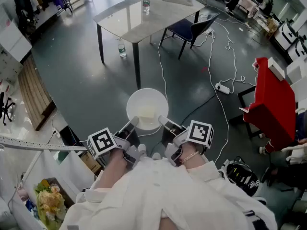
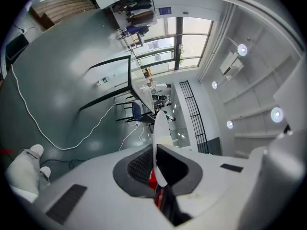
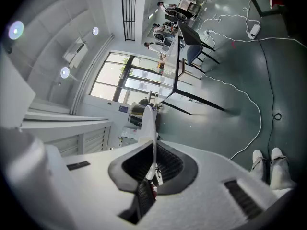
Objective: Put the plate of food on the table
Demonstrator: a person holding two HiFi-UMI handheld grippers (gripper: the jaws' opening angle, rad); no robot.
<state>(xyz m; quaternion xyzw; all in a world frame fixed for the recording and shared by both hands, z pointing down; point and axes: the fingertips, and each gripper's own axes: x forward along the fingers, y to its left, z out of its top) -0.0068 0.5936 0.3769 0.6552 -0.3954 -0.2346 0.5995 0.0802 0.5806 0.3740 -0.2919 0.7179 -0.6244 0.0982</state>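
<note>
**Head view.** A white plate (image 1: 147,109) is held in the air over the grey floor (image 1: 72,75), just in front of the person and well short of the table (image 1: 139,20). A pale yellowish patch is seen on the plate; what it is cannot be told.

The left gripper (image 1: 132,124) is clamped on the plate's near-left rim and the right gripper (image 1: 163,121) on its near-right rim.

The table top is pale and glossy and is carried on dark legs. One bottle (image 1: 146,5) stands on it, and the rest of the top that shows is bare. A second bottle (image 1: 122,48) stands on the floor beside a table leg. A dark chair (image 1: 189,28) is drawn up at the table's right side.

White cables (image 1: 211,56) trail across the floor to a power strip (image 1: 223,86). A red object (image 1: 271,99) stands at the right edge, wooden boards (image 1: 33,92) lie at the left, and flowers (image 1: 48,200) are seen at the lower left.

**Left gripper view.** The jaws are closed on the plate's thin rim, which is seen edge-on. Ceiling lights (image 2: 242,49) and tall windows (image 2: 187,42) are visible beyond.

**Right gripper view.** The jaws are likewise pressed together on the rim, with no gap but the plate's thickness. White shoes (image 3: 268,164) are seen on the floor.
</note>
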